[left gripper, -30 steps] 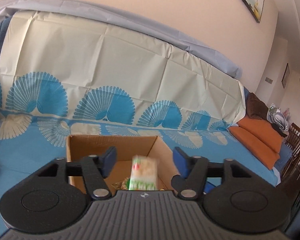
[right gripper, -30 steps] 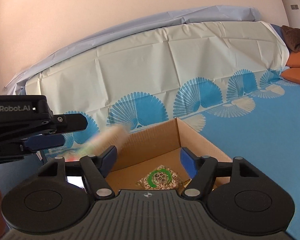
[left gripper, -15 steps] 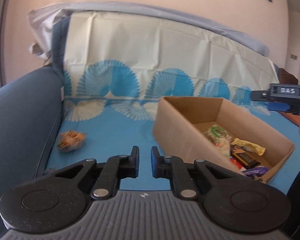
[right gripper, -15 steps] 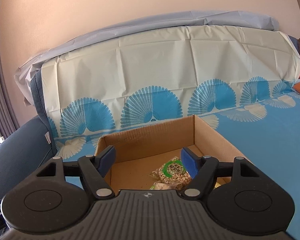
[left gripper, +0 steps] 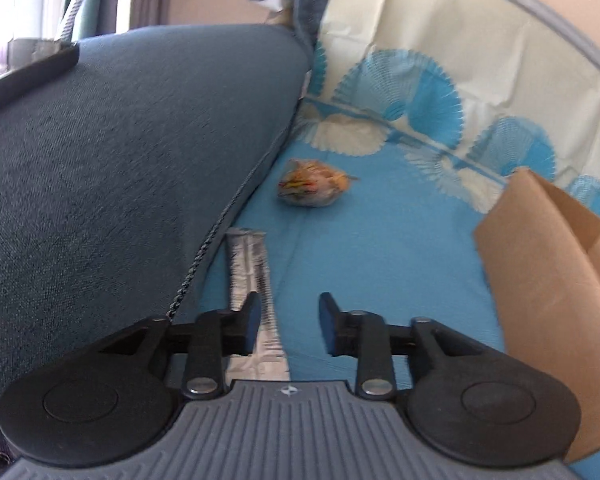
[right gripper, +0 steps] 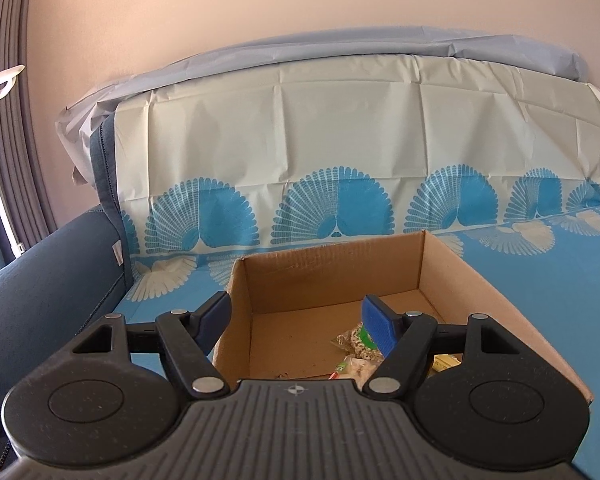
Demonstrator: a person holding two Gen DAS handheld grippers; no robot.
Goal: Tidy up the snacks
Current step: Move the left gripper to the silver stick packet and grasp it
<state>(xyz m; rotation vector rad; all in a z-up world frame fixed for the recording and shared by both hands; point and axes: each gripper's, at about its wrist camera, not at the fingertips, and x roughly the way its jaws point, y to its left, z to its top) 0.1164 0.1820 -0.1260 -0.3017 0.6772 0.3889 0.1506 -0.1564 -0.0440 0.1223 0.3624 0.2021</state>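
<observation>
My left gripper [left gripper: 287,322] is open and empty, low over the blue cover. A long silver snack packet [left gripper: 250,276] lies beside the sofa arm, running under my left finger. A round, colourful wrapped snack [left gripper: 311,183] lies farther ahead on the cover. The cardboard box [left gripper: 548,280] stands to the right. My right gripper [right gripper: 296,320] is open and empty over the box's [right gripper: 328,268] near left corner. Inside lie a clear bag of puffed snacks with a green ring [right gripper: 358,340] and other packets, partly hidden by my right finger.
The dark blue sofa arm [left gripper: 120,160] rises on the left. The sofa back [right gripper: 340,160] carries a cream cover with blue fan prints. A curtain [right gripper: 4,120] hangs at far left.
My left gripper let a snack fall into the box, shut, swung left and down toward the silver packet, and opened again. My right gripper shifted a little left over the box.
</observation>
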